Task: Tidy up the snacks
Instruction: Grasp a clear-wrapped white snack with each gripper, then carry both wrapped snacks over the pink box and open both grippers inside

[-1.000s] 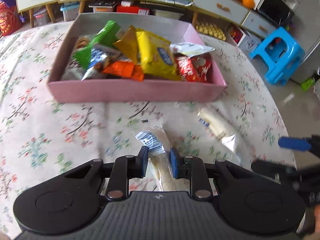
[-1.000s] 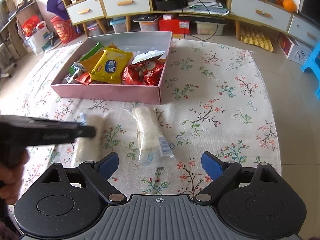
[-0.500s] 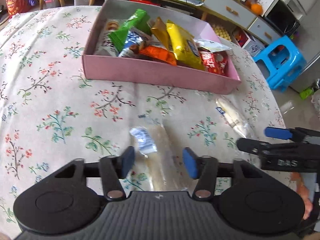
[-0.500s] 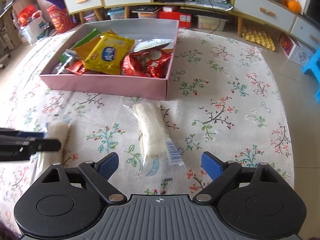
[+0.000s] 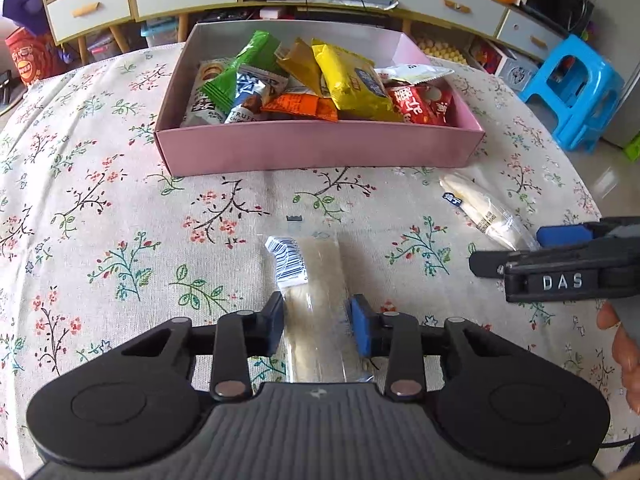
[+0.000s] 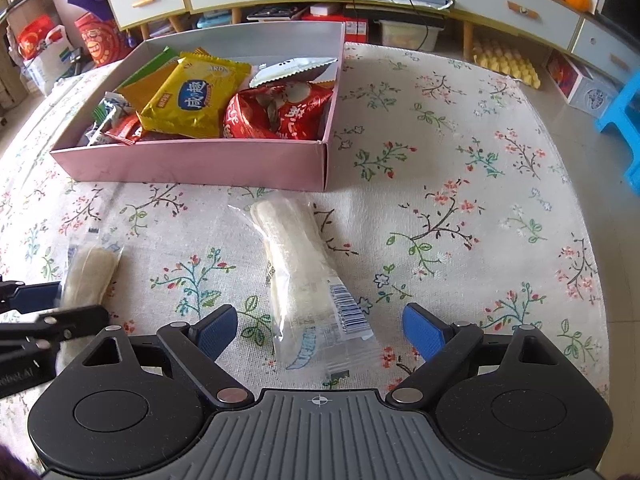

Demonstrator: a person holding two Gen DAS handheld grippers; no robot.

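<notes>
A pale stick snack in clear wrap (image 5: 316, 280) lies on the floral cloth between the pads of my left gripper (image 5: 318, 324). Its jaws are closing, and the pads stand right at the wrapper's sides. The same gripper (image 6: 56, 306) and snack (image 6: 90, 272) show at the left edge of the right wrist view. A second clear-wrapped stick snack (image 6: 296, 272) lies lengthwise under my right gripper (image 6: 320, 330), which is wide open with the packet's near end between its fingers. From the left wrist view, the right gripper (image 5: 520, 246) hangs over that snack (image 5: 484, 210).
A pink box (image 5: 320, 148) full of several bright snack packets stands just beyond both stick snacks, also in the right wrist view (image 6: 192, 164). The round table's edge curves at the right, with a blue stool (image 5: 576, 92) on the floor. Drawers and clutter line the back.
My left gripper, shut on the stick snack a second ago, opened wide and has since narrowed around it. The right gripper has sunk closer to its snack, still open.
</notes>
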